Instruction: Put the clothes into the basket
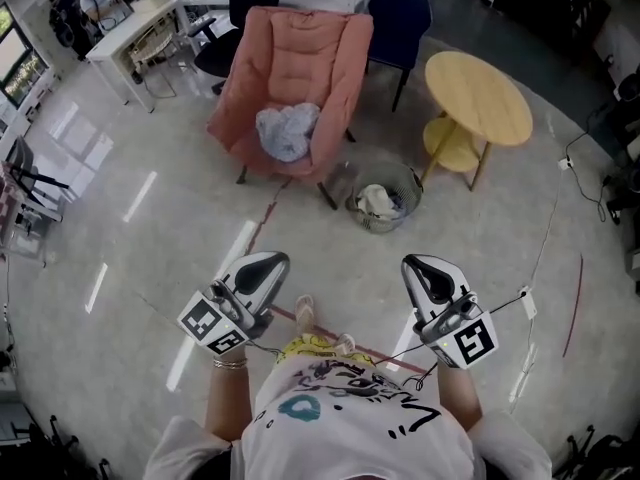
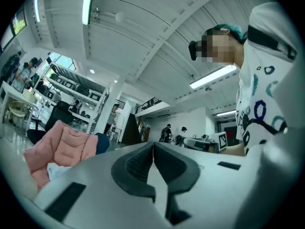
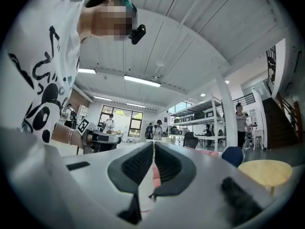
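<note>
Both sets of jaws were closed pad against pad, with nothing between them. The left gripper (image 1: pixel 262 268) and right gripper (image 1: pixel 428 270) were held low, well apart from any garment. The clothes (image 1: pixel 287 130) lay bunched, with no clear long axis, on the pink chair (image 1: pixel 300 53) at twelve o'clock from the left gripper, judged the nearer. The basket (image 1: pixel 413 190) stood at eleven o'clock from the right gripper, with cloth inside.

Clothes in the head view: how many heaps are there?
2. One bluish heap on the chair, one white heap in the basket on the floor. Others may be hidden underneath.
</note>
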`<state>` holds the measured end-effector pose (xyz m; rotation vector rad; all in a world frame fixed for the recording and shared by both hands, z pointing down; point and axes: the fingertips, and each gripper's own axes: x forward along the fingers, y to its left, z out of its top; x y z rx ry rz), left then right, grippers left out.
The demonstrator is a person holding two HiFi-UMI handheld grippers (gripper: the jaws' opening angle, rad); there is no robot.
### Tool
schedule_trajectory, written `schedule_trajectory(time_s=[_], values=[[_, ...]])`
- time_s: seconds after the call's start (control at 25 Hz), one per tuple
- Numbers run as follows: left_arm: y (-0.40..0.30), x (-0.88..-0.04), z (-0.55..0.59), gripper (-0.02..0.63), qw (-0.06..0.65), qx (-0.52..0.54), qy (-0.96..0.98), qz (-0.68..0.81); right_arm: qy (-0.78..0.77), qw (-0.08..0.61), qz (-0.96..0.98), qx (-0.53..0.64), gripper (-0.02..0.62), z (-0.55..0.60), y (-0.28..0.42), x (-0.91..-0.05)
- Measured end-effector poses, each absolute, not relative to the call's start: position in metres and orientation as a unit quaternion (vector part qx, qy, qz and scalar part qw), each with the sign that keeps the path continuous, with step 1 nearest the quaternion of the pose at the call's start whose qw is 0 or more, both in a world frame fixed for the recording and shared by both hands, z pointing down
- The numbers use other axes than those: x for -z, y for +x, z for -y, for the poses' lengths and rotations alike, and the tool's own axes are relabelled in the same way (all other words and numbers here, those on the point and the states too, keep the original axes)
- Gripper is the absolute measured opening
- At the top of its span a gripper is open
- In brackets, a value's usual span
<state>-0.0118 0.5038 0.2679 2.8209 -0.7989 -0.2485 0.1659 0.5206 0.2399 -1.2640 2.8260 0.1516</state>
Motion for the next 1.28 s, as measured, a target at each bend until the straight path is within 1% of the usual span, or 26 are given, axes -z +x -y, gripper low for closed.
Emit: schedule_trajectory(time_s=[0.28, 0.68, 0.8, 1.04, 1.28], values=[[-0.057, -0.276, -0.452, 0.018, 0.085, 0.053, 0.944, 0.315, -0.409, 0.017, -0.911, -0.049, 0.029, -0.471, 0.139, -0.238], [-0.115, -0.272, -0.356, 0.018, 0.074, 0.05, 0.942, 0.323, -0.42, 0.001, -0.906, -0.048, 0.029, -0.384, 0.083, -0.235], [-0.132, -0.27, -0.336, 0.018, 0.057, 0.053, 0.94, 0.331, -0.415, -0.011, -0.908, -0.058, 0.029, -0.362, 0.064, -0.24], [-0.145, -0.278, -0.307, 0.018, 0.049, 0.044, 0.94, 0.335, -0.416, -0.01, -0.908, -0.051, 0.029, -0.328, 0.041, -0.238], [-0.155, -0.291, -0.281, 0.018, 0.056, 0.031, 0.935, 0.348, -0.395, -0.023, -0.917, -0.045, 0.029, -0.289, 0.03, -0.258]])
